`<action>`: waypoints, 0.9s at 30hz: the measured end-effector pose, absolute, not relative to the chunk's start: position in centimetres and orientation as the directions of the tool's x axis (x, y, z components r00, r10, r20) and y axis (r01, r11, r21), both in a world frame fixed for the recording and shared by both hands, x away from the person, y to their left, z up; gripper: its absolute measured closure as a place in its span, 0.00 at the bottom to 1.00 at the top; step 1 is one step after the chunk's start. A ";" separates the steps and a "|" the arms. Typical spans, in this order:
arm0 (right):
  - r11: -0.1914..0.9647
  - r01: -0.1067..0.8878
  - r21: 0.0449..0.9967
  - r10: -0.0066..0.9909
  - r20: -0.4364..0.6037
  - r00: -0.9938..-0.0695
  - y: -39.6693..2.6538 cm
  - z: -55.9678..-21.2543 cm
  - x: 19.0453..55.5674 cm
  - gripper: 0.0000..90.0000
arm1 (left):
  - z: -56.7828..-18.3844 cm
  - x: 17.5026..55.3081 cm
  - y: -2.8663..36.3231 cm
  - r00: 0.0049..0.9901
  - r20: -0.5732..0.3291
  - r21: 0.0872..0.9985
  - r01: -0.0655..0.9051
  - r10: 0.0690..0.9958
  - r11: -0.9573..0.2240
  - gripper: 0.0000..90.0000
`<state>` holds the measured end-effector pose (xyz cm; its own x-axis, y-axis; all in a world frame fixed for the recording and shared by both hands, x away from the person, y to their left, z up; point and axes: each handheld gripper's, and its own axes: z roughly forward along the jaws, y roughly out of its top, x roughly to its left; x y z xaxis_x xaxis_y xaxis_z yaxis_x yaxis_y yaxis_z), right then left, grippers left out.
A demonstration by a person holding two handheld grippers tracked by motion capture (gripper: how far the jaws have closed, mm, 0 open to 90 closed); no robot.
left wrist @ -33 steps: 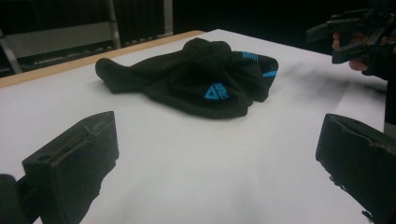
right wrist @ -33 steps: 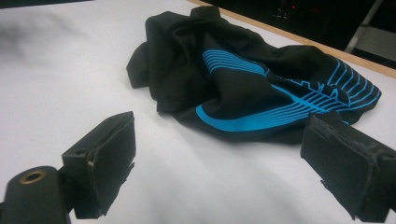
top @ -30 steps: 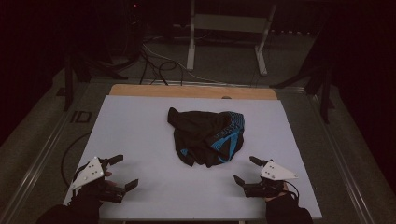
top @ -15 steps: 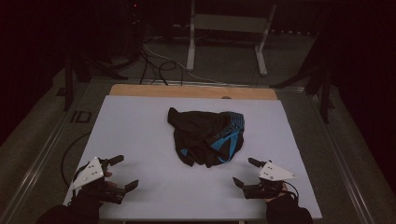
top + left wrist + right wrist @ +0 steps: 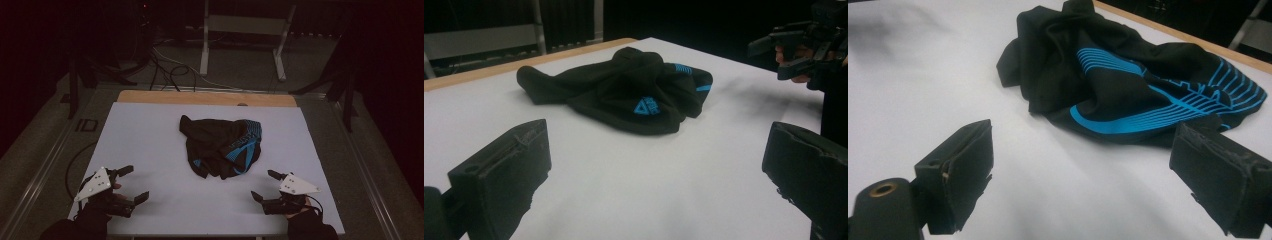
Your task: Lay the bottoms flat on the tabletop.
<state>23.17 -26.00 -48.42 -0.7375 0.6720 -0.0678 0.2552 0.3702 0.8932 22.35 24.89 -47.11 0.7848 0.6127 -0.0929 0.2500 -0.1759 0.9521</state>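
Crumpled black garment [image 5: 220, 147] w/ blue stripes lies mid-table on a white tabletop [image 5: 150, 135], slightly toward the far edge. Left gripper [image 5: 129, 184] sits at the near-left corner, jaws spread wide, holding nothing. Right gripper [image 5: 265, 186] sits near-right, jaws also wide, empty, closer to the cloth but apart from it. Left gripper view adds a small blue triangle logo [image 5: 647, 106] on the fabric. Right gripper view shows curved blue stripes [image 5: 1148, 107] up close. High view adds cables [image 5: 165, 65] on the floor beyond.
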 end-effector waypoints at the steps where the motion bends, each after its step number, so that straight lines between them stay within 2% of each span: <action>1: 0.368 0.251 0.895 0.677 -0.073 -0.732 -25.9 -48.0 23.1 0.12 | -47.1 22.3 24.8 0.786 -0.098 0.952 0.253 0.611 -0.172 0.00; 13: 0.345 0.241 0.907 0.676 -0.062 -0.734 -25.1 -45.8 23.6 0.12 | -46.6 22.6 23.5 0.807 -0.103 0.958 0.238 0.581 -0.160 0.00; 21: 0.342 0.202 0.918 0.662 -0.083 -0.745 -23.2 -43.3 25.6 0.12 | -46.8 22.3 23.3 0.806 -0.101 0.957 0.238 0.584 -0.164 0.00; 27: 0.351 0.192 0.917 0.647 -0.090 -0.757 -21.1 -42.7 27.3 0.12 | -47.1 22.4 23.6 0.797 -0.110 0.955 0.251 0.594 -0.160 0.00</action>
